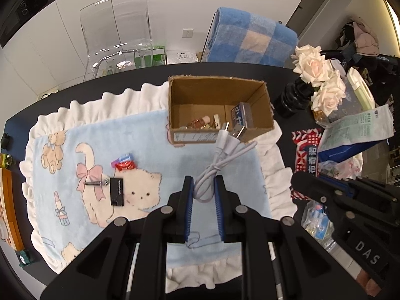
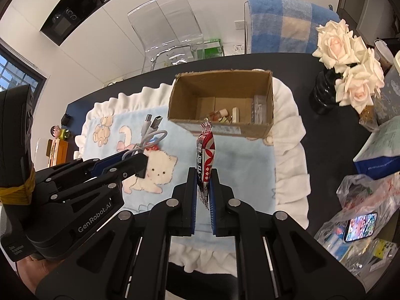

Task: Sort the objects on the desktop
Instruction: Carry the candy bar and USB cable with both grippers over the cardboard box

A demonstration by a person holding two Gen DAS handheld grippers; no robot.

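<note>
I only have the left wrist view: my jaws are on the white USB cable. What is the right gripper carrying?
Observer: The right gripper is shut on a red and white snack packet, held upright.
Operator: Where is the packet relative to the cardboard box?
Observer: Its top edge reaches the near wall of the cardboard box, not yet over the opening.
Operator: Anything beyond my right edge?
Observer: A phone with a lit screen lies among clear plastic bags on the table.
</note>
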